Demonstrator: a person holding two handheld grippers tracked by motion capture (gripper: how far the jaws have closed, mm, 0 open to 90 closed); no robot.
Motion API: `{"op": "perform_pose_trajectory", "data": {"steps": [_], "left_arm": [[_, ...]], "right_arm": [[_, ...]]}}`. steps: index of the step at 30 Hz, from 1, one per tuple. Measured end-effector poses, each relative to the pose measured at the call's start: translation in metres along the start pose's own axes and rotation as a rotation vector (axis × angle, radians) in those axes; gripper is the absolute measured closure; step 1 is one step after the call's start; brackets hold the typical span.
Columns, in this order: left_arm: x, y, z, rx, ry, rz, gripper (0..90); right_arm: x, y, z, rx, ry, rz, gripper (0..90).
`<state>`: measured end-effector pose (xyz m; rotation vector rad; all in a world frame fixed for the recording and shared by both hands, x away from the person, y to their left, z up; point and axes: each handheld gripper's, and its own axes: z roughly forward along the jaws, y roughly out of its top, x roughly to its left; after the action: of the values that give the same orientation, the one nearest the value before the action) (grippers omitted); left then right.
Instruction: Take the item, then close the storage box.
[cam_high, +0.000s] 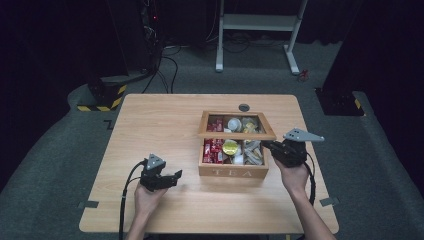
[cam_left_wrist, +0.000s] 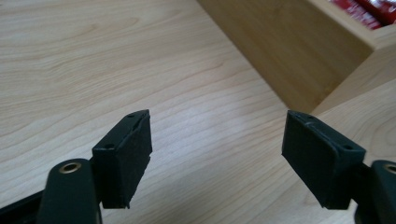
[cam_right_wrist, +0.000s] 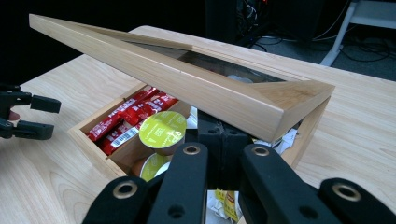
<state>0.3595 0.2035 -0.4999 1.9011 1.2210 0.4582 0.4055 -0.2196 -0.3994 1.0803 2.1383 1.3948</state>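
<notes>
The right hand-held gripper (cam_right_wrist: 219, 140), jaws clenched together, props up the glass-paned wooden lid (cam_right_wrist: 205, 88) of the wooden tea box (cam_high: 233, 171) mid-desk (cam_high: 165, 120). The left hand-held gripper (cam_left_wrist: 217, 154) hangs released beside it, grasping nothing.

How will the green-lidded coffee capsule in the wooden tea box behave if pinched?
The round green-lidded coffee capsule probably weighs little, and its thin lid may dent. It lies loose atop another one in the wooden tea box, so likely to tip or roll.
</notes>
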Motion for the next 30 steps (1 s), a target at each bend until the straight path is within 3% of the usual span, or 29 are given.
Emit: {"op": "perform_pose_trajectory", "data": {"steps": [7,19,25,30], "left_arm": [[-0.009,0.010,0.003,-0.011,-0.030,0.022,25.6],[-0.018,0.028,0.000,-0.098,-0.101,0.042,29.0],[-0.027,0.039,0.000,-0.124,-0.120,0.074,30.4],[-0.034,0.050,0.003,-0.105,-0.152,0.079,30.1]], "right_arm": [[0.000,0.005,0.003,0.006,-0.001,-0.005,90.0],[-0.001,0.010,0.005,0.011,-0.001,-0.008,90.0],[-0.002,0.015,0.005,0.009,0.002,-0.013,90.0],[-0.001,0.017,0.007,0.006,0.010,-0.006,90.0]]}}
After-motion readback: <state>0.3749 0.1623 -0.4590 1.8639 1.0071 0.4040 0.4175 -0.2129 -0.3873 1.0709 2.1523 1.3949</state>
